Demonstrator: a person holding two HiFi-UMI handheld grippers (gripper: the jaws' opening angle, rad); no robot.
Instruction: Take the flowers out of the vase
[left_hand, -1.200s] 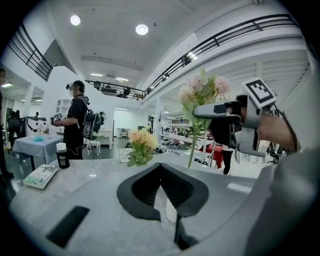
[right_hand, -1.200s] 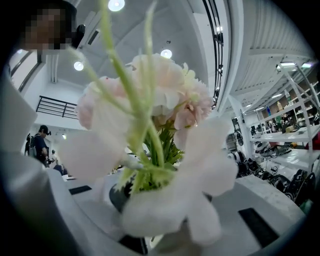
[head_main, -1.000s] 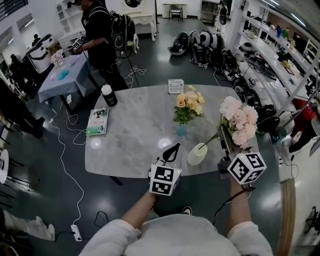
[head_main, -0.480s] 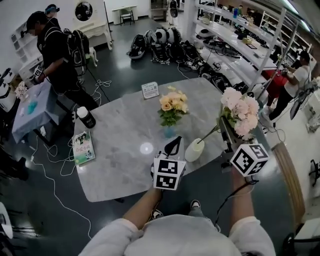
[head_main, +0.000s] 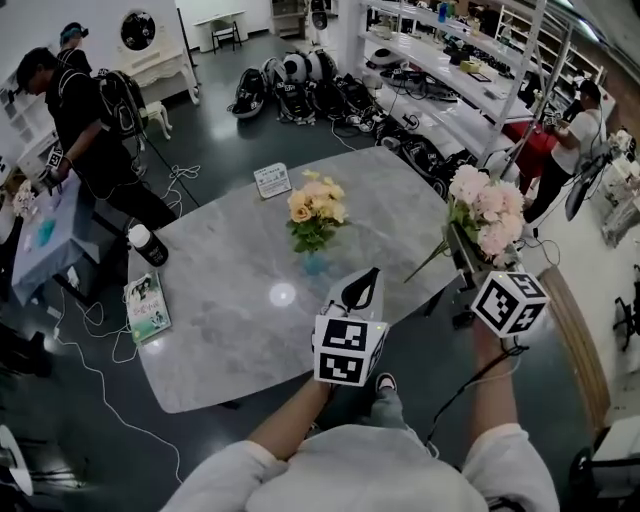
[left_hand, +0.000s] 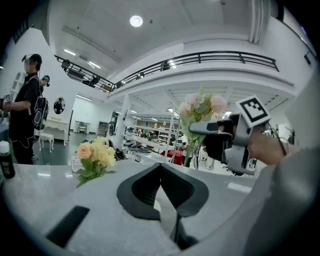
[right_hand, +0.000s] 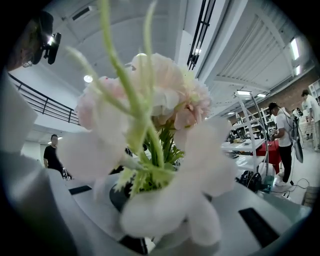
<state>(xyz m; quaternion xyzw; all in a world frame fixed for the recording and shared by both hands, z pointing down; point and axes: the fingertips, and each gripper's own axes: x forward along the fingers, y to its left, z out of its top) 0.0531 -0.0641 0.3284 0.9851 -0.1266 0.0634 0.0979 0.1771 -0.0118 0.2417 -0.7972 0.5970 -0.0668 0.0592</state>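
Moved since before: a second ago the long stem of the pink flowers ended in the white vase's mouth; now its lower end hangs free over the near edge of the counter. The vase showed just right of the left hand-held gripper then and is now covered by it.
Left hand-held gripper: jaws closed, tips meeting. A pale sliver shows in the slit behind them; I cannot tell what it is.
Right hand-held gripper: narrow, clamped on the pink flowers' stems just under the blooms.
Where the flowers are: lifted above the counter's right end, well apart from the yellow bouquet.
Flower look: full, pale pink round heads bunched tight, green leaves and stems below, one thin stem slanting down to the left. In the right gripper view the blooms fill the picture, blurred.
Yellow bouquet: upright in a small bluish vase mid-counter, left of the pink bunch.
Sign card: standing at the far edge.
Bottle: dark, white cap, at the left corner.
Booklet: flat near the left edge.
Beyond the counter: a person in black with a backpack beside a blue-clothed table, bags on the dark floor, a white cable trailing, and a second person by the shelves on the right.
In the way: from the left gripper view, the right hand-held gripper and its bunch stand ahead to the right.
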